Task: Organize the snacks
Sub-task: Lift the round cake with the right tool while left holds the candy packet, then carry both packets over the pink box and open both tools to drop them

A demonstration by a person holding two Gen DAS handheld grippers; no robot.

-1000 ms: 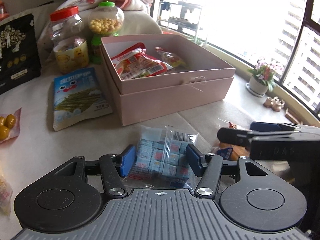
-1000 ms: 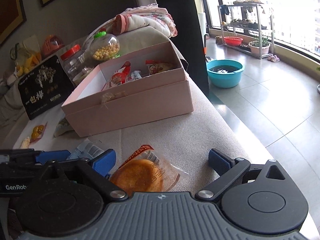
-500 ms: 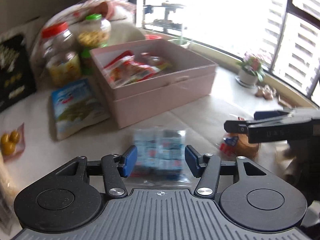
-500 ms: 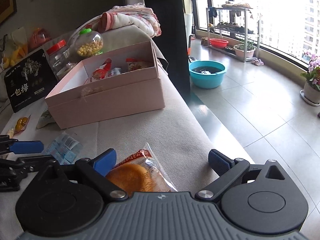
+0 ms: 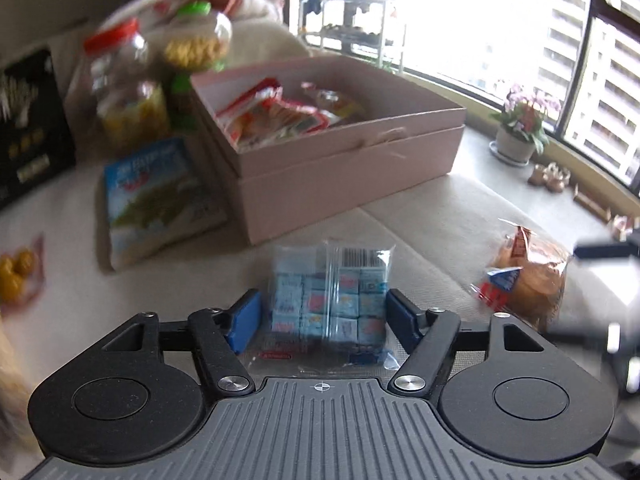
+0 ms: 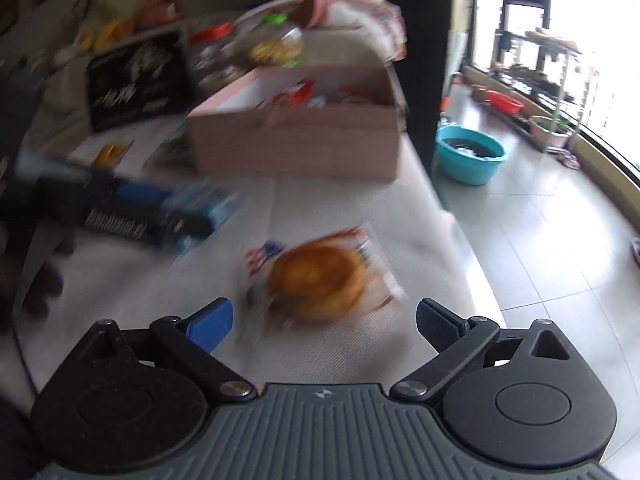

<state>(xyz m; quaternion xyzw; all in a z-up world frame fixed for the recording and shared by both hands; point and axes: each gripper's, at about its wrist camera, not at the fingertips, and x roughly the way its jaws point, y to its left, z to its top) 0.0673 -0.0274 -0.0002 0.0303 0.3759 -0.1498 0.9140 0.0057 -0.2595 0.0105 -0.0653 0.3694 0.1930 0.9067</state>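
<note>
A clear bag of small blue candy cubes (image 5: 330,300) lies on the table between the fingers of my left gripper (image 5: 322,316), which is open around it with small gaps at each side. A wrapped round bun (image 6: 320,280) lies just ahead of my right gripper (image 6: 326,320), which is wide open and empty; the bun also shows in the left wrist view (image 5: 528,276). The open pink box (image 5: 340,152) holds several red snack packets and stands beyond the candy bag.
A blue snack bag (image 5: 156,200) lies left of the box. Two jars (image 5: 128,88) and a black box (image 5: 28,128) stand behind it. A packet of yellow sweets (image 5: 16,272) lies far left. The table edge (image 6: 452,216) drops to the floor at right.
My right gripper pulled back and up, so the bun now lies ahead of its fingers. My left gripper stayed around the candy bag while its view shifted slightly.
</note>
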